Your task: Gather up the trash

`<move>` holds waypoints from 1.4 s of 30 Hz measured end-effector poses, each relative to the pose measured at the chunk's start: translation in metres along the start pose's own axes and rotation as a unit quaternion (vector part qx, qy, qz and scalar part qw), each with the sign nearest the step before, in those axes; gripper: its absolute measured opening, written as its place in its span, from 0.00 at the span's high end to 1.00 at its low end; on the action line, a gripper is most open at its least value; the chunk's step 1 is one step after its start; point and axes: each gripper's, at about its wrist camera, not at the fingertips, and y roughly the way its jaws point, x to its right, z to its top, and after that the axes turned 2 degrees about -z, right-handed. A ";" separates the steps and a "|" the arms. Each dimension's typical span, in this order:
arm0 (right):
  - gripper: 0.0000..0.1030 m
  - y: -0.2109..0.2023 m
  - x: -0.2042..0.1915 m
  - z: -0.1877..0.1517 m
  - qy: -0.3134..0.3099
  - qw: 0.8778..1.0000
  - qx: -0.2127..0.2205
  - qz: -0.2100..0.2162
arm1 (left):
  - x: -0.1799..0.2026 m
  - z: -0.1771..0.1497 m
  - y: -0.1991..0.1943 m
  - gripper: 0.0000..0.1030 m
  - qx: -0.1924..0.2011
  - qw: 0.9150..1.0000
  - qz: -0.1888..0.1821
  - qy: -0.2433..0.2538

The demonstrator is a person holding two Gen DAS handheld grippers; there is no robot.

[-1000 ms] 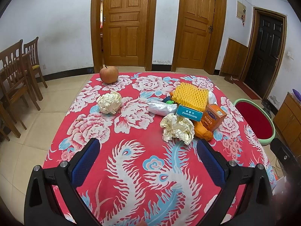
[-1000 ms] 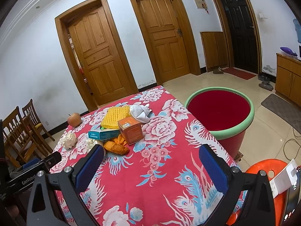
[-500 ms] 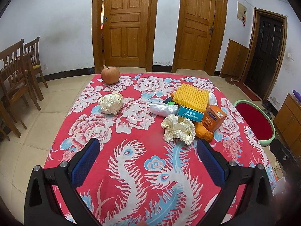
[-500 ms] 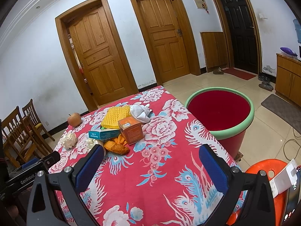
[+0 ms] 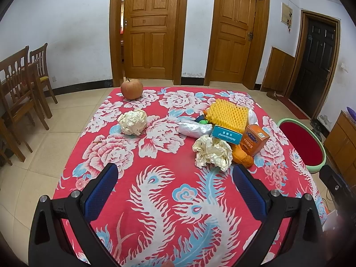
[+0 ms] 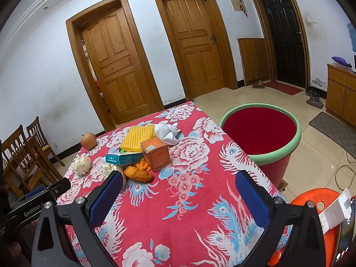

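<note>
Both claws gape wide and empty over the floral tablecloth [image 5: 160, 200], left gripper [image 5: 173, 178] just short of the crumpled paper wad [image 5: 212, 153], right gripper [image 6: 178, 184] with the red bin [image 6: 260, 131] ahead-right.

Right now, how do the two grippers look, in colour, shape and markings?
Both match: the left gripper and right gripper each have a black angular frame with triangular cut-outs, silver round bolts, and two long fingers with blue ribbed pads. The right wrist view shows the left unit's side, with white "GenRobot.AI" lettering. No cables or sleeves are visible.
</note>
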 end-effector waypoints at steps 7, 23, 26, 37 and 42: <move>0.00 0.002 -0.005 0.002 -0.002 1.000 -0.007 0.004 | -0.004 0.005 0.001 0.02 -0.004 1.000 0.005 0.007; 0.00 0.058 -0.027 0.032 -0.015 0.999 -0.042 0.021 | -0.061 0.053 0.051 0.02 -0.029 0.998 0.046 -0.011; 0.00 0.073 -0.033 0.036 -0.024 0.998 -0.051 0.011 | -0.077 0.060 0.062 0.02 -0.026 0.998 0.057 0.002; 0.00 0.122 -0.035 0.036 -0.032 0.993 -0.102 -0.040 | -0.112 0.081 0.123 0.02 -0.061 0.997 0.041 0.022; 0.00 0.138 -0.041 0.033 -0.042 0.991 -0.121 -0.049 | -0.107 0.083 0.156 0.05 -0.088 0.995 0.030 0.034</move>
